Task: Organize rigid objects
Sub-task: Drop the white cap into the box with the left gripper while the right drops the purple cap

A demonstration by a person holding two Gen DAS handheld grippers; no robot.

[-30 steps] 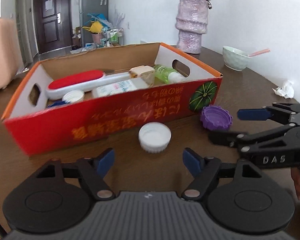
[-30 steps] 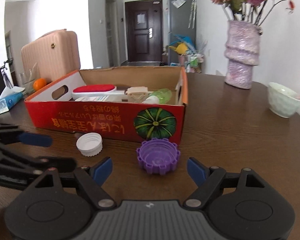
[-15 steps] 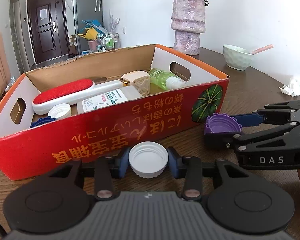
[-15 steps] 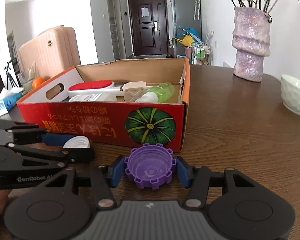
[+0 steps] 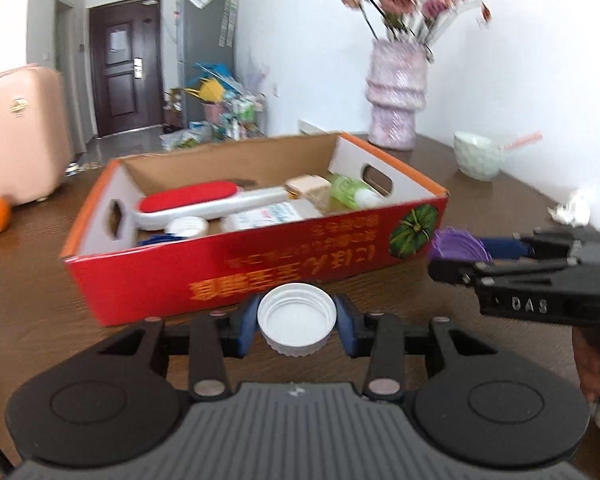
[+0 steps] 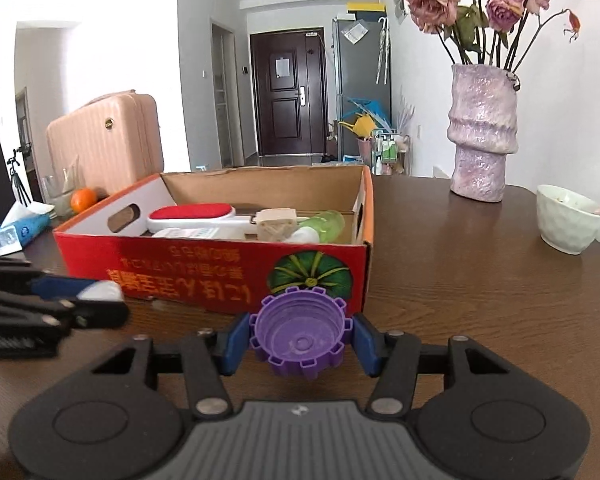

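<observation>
My left gripper (image 5: 297,325) is shut on a white cap (image 5: 296,322) and holds it above the table, in front of the red cardboard box (image 5: 284,268). My right gripper (image 6: 300,338) is shut on a purple ridged cap (image 6: 299,336), lifted near the box's front right corner (image 6: 340,276). The box holds a red-and-white lint brush (image 5: 192,202), a green bottle (image 5: 352,192), a beige block (image 6: 276,226), a white cap (image 5: 186,226) and a labelled white bottle (image 5: 268,214). The right gripper with the purple cap (image 5: 458,246) shows at the right of the left wrist view.
A purple vase (image 6: 482,132) with dried roses and a pale bowl (image 6: 566,218) stand on the brown table at the far right. Crumpled paper (image 5: 572,210) lies right. An orange (image 6: 83,199), a tissue pack (image 6: 18,232) and a pink suitcase (image 6: 104,144) are left.
A second ago both grippers were open around the caps on the table. They shut on the caps, and both caps have since lifted off the table.
</observation>
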